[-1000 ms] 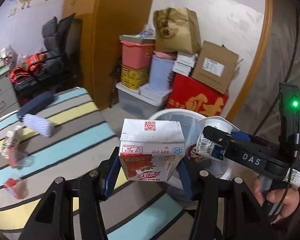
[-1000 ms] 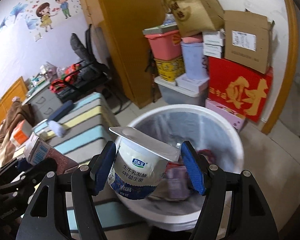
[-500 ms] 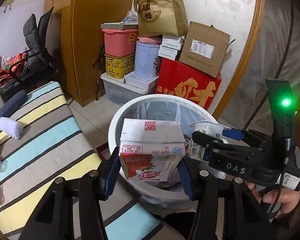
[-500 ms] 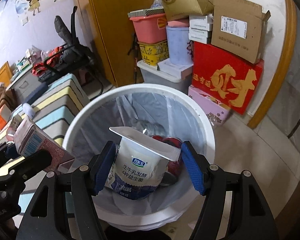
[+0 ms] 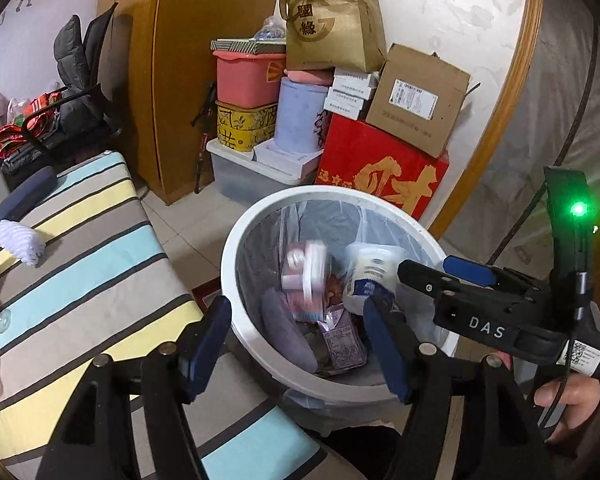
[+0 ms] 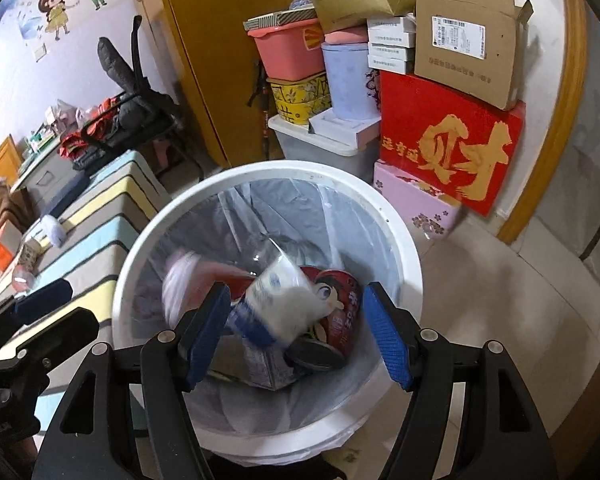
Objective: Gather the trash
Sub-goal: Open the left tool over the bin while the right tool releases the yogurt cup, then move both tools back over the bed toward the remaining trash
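A white bin [image 5: 229,264] with a clear liner stands below both grippers. My left gripper [image 5: 296,340] hangs over its near rim with its jaws opening and nothing between the pads. The red-and-white milk carton [image 5: 306,280] is a blur, falling inside the bin. My right gripper [image 6: 294,336] is open above the bin [image 6: 404,248]. The white yogurt cup [image 6: 276,308] tumbles tilted and blurred below its pads, free of them. In the left wrist view the cup [image 5: 370,276] is just beyond the right gripper [image 5: 424,276]. The carton [image 6: 184,284] blurs at the bin's left.
A red printed can [image 6: 336,304] and wrappers [image 5: 342,340] lie in the bin. A striped bed [image 5: 80,272] on the left carries a white brush [image 5: 20,240] and small litter. Stacked boxes [image 5: 380,172] and tubs [image 5: 248,80] fill the corner behind the bin.
Both grippers have let go over the bin. The milk carton has left the left jaws, which stand wider, and the yogurt cup has dropped from the right pads.
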`<state>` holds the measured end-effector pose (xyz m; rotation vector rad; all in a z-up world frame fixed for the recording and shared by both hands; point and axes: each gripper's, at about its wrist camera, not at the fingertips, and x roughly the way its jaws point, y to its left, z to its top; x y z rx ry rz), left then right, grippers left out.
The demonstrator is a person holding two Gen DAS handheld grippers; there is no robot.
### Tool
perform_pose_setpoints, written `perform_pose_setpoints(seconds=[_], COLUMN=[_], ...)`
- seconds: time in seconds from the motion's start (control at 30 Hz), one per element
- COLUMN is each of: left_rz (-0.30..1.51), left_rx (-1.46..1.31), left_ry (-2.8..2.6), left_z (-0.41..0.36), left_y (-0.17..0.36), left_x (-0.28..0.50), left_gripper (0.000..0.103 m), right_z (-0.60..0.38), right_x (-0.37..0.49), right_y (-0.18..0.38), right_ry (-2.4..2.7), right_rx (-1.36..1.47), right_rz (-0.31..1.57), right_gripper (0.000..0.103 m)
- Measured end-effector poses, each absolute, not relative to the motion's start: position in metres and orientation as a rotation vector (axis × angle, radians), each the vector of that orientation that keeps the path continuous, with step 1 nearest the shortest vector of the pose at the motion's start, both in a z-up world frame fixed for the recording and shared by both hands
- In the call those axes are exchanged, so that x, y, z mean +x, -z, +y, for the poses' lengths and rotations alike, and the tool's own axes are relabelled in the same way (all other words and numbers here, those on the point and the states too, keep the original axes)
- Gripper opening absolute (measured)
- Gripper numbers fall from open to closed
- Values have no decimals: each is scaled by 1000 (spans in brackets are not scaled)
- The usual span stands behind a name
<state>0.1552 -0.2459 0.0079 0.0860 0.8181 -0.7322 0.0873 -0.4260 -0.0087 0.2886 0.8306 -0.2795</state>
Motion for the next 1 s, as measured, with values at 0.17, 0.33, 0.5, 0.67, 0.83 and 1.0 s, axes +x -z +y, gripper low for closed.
perform_pose_setpoints(seconds=[0.17,0.33,0.5,0.67,0.83,1.0], left_rz=[784,765,752,742,726,709], left_rx=[97,85,60,42,27,21], left_ry=[713,702,678,644,604,557], left_z=[-235,-220,-200,-178,-154,-130], left_y=[-17,-23,-28,-31,-33,-35], left_x=[150,147,147,146,147,149], left_gripper=[70,70,70,70,70,70], right_z=[-419,-412,-399,-383,-367,-347], right_x=[87,86,86,88,91,95], right_y=[3,-3,-9,-14,-20,-25], right_ry=[278,263,244,208,167,112], right_rx=[273,279,265,250,241,225], right_rz=[806,782,760,747,724,697], right_gripper=[71,71,70,71,71,71])
